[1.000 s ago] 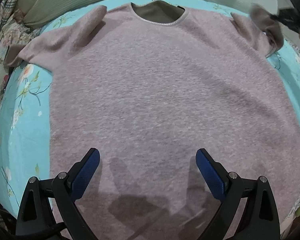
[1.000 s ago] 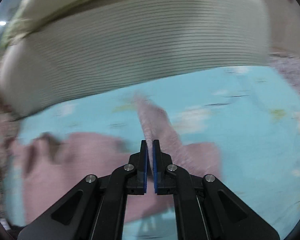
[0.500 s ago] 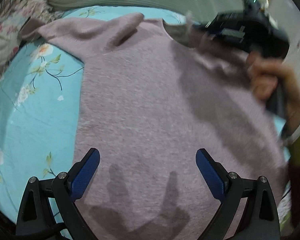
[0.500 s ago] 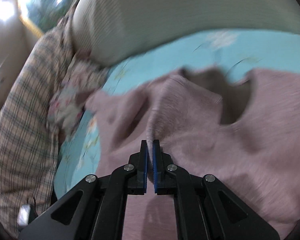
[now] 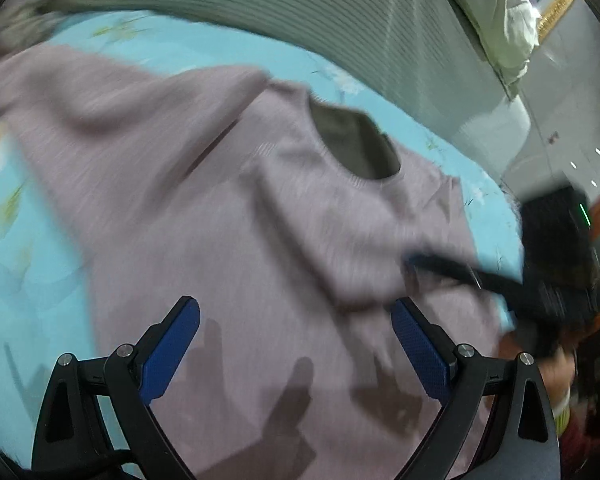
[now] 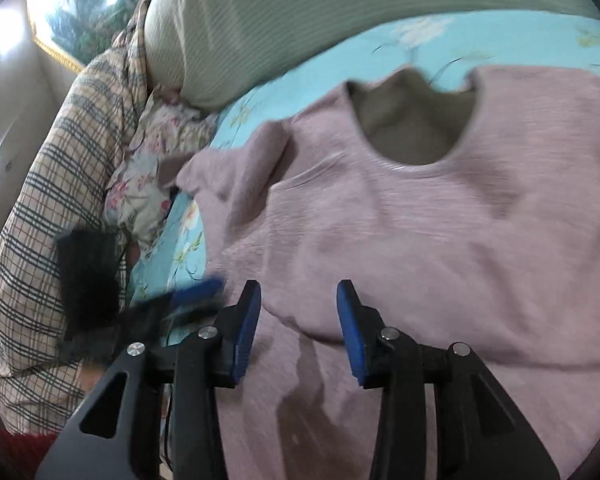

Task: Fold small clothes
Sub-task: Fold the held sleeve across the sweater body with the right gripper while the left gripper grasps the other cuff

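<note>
A mauve short-sleeved shirt (image 5: 260,200) lies face up on the turquoise floral sheet (image 5: 28,260), neck opening (image 5: 356,148) at the far end. One sleeve and shoulder (image 5: 360,248) are folded in over the body. My left gripper (image 5: 294,312) hovers open above the lower body with nothing between its pads. In the right wrist view my right gripper (image 6: 299,292) has its jaws opening over the shirt (image 6: 420,220); the fold's edge lies just below them and the pads do not press it. The blurred left gripper (image 6: 188,296) shows at the shirt's left edge.
A ribbed grey-green bolster (image 6: 300,20) runs along the far side of the bed. A plaid blanket (image 6: 40,220) and a floral cloth (image 6: 148,176) are piled at the left. The flat sleeve (image 6: 240,176) reaches toward them. A hand (image 5: 556,376) holds the right gripper.
My right gripper swung the pinched sleeve down across the shirt, then its jaws parted and released it. My left gripper, open throughout, moved sideways to the shirt's left edge and turned.
</note>
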Demonstrator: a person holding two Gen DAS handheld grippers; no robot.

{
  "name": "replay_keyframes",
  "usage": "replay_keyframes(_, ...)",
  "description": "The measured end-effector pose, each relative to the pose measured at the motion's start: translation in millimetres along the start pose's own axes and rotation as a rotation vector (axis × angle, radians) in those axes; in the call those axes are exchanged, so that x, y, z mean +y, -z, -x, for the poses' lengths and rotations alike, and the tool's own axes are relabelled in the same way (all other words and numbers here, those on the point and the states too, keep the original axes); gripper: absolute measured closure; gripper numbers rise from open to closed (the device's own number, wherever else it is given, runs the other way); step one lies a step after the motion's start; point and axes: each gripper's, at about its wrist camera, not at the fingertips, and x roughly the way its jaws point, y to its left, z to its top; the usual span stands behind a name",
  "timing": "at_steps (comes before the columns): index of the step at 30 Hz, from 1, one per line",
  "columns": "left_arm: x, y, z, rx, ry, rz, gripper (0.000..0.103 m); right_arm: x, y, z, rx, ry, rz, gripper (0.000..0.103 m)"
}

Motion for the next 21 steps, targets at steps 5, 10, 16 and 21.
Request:
replay_keyframes(5, 4.6, -78.9, -67.2, 0.103, 0.029, -0.070, 0.011, -6.7, 15.1, 37.5, -0.059, 0.049, -0.018, 0.062)
replay_keyframes(10, -5.7, -95.4, -93.0, 0.125, -0.002, -0.163, 0.089, -13.9, 24.3, 66.0, -0.109, 0.080, -0.033, 0.062)
replay_keyframes(16, 13.0, -51.0, -7.3, -0.117, -0.046, -0.084, 0.100, -32.1, 34.6, 92.6, -0.154, 0.156, -0.047, 0.062)
replay_keyframes(21, 60.9, -11.6, 30.1, -0.191, -0.067, 0.077, 0.098, -57.7, 30.8, 106.9, -0.190, 0.243, -0.119, 0.062)
